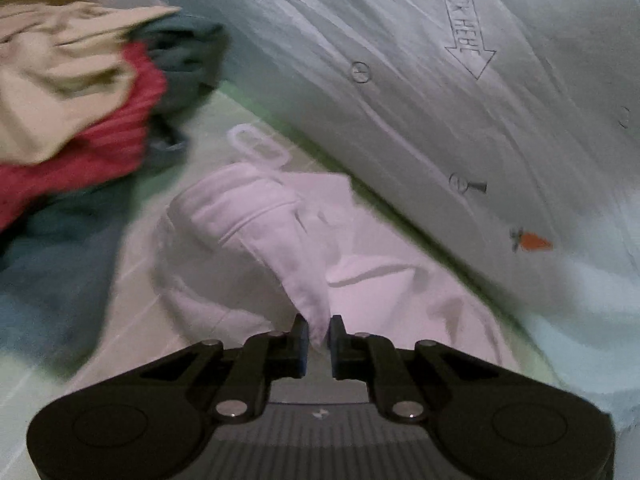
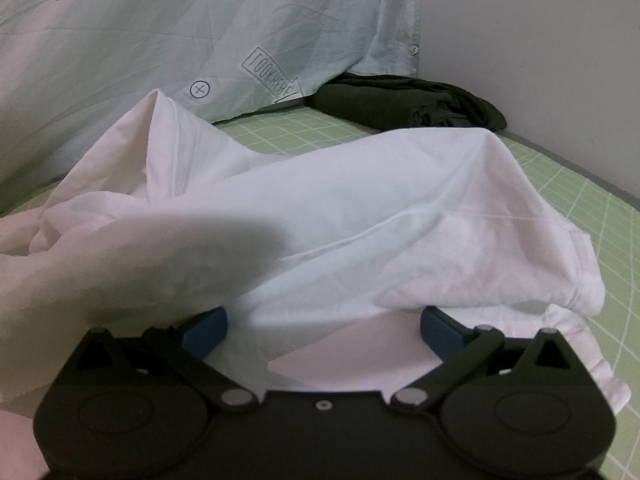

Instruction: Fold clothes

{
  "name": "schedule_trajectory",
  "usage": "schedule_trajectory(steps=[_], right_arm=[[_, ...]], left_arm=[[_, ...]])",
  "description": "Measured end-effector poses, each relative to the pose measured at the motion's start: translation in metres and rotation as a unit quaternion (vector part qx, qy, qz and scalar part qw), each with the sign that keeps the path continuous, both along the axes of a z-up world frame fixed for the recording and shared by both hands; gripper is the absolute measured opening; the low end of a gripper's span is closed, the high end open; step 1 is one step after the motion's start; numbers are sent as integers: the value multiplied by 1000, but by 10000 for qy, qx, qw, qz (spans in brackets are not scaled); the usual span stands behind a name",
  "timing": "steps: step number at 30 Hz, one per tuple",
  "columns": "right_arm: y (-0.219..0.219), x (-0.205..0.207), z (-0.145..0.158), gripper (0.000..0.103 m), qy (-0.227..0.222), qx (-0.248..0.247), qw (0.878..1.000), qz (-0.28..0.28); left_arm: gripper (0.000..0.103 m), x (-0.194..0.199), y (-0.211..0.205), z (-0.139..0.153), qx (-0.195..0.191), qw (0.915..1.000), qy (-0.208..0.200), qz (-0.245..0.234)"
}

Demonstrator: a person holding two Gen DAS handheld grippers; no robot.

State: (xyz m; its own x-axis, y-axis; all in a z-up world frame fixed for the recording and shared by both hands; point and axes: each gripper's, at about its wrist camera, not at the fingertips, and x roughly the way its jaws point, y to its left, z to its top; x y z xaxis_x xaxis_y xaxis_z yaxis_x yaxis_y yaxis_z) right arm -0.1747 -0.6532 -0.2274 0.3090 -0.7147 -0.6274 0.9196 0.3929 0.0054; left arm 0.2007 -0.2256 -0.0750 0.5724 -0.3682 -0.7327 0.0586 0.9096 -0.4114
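Left wrist view: the left hand-held gripper (image 1: 319,338) has its jaws nearly closed on a pointed fold of the white garment (image 1: 280,236), the cloth pinched between the two pads and drawn up in a narrow ridge toward the camera. The rest of the garment lies crumpled on the green gridded mat (image 1: 224,108) that covers the tabletop. To the left sits a blurred pile of clothes: a beige piece (image 1: 60,68) on top, a red ribbed piece (image 1: 100,148) below it, and a dark teal piece (image 1: 188,56) behind and underneath. A pale blue printed sheet (image 1: 420,80) hangs along the far side, bearing an arrow drawn with lettering, small circled marks and an orange carrot motif (image 1: 534,242). A clear looped object (image 1: 258,146), possibly a hanger part, lies on the mat just beyond the garment; the blur prevents a firmer reading. Right wrist view: the right hand-held gripper (image 2: 323,330) stands with its jaws wide apart, its blue pads (image 2: 206,330) showing at either side, and the white garment (image 2: 320,216) draped loosely over and between them without being pinched. The garment rises in two peaks and spreads across the mat (image 2: 580,216) to the right. A dark folded garment (image 2: 404,102) rests at the far corner of the mat, beside the sheet (image 2: 160,32) and against the plain wall (image 2: 540,40).
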Motion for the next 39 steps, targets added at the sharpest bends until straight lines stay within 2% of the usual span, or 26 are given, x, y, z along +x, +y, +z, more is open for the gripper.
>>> schedule_trajectory(steps=[3, 7, 10, 12, 16, 20, 22, 26, 31, 35, 39], right_arm=[[1, -1, 0, 103, -12, 7, 10000, 26], [1, -2, 0, 103, -20, 14, 10000, 53], [1, -2, 0, 103, -22, 19, 10000, 66], [1, -2, 0, 103, -23, 23, 10000, 71], [6, -3, -1, 103, -26, 18, 10000, 16], [5, -2, 0, 103, -24, 16, 10000, 29], [5, -2, -1, 103, -25, 13, 10000, 31], [5, -1, -1, 103, -26, 13, 10000, 38], [5, 0, -1, 103, -33, 12, 10000, 44], [5, 0, -1, 103, -33, 12, 10000, 49], [4, 0, 0, 103, -34, 21, 10000, 63]], left_arm=[[11, -44, 28, -8, 111, 9996, 129, 208], [11, -85, 70, -49, 70, 9924, 928, 799], [11, -103, 91, -70, 73, 9849, 1293, 1150], [11, -112, 99, -72, 56, 9824, 1348, 1294], [17, -122, 107, -59, -257, 9842, 1065, 1388], [22, -117, 99, -46, -339, 9884, 769, 1269], [30, -112, 92, -41, -482, 9893, 711, 1177], [43, -91, 77, -39, -650, 9895, 756, 1045], [59, -67, 65, -49, -845, 9854, 1035, 1057], [60, -56, 63, -64, -1156, 9744, 1528, 1173], [60, -58, 67, -70, -1340, 9705, 1581, 1230]])
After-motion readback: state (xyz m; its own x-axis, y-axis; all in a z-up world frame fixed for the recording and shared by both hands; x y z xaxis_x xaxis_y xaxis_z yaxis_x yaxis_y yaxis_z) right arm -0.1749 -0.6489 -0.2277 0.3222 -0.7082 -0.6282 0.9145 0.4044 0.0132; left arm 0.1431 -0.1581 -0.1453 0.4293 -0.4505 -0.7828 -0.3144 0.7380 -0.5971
